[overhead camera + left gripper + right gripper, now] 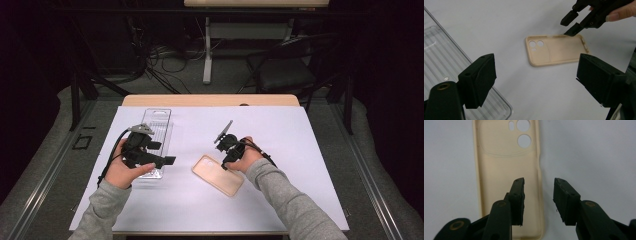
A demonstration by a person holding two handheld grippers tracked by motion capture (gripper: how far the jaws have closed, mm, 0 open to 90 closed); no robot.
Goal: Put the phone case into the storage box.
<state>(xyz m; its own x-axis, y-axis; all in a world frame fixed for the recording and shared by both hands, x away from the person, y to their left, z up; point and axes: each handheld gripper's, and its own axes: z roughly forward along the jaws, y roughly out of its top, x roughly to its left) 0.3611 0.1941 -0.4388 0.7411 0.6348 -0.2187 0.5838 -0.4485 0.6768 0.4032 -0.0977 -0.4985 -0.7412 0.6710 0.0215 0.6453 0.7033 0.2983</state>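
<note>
A: Table (300,150) from the high view first: where does the phone case (218,175) lie?

B: Flat on the white cover, open side up, just ahead of the person's right hand. Its long axis runs on a slant, from upper left to lower right in that view. The right claw (226,162) sits at its upper edge; the left claw (167,161) hovers well to the left, over a clear plastic tray (159,120).

A: And the left gripper view?

B: The left claw (536,75) stands wide, nothing between its jaws. Beyond it the phone case (556,50) lies crosswise, camera holes at the left, and the right claw (571,23) has its tips right over the far long rim.

A: The right gripper view?

B: The right claw (539,202) is narrowed but not gripping. The phone case (506,170) runs lengthwise away from it, and its right side wall (539,177) lies in the gap between the jaws. I judge the right hand nearer, set to pinch that wall.
</note>
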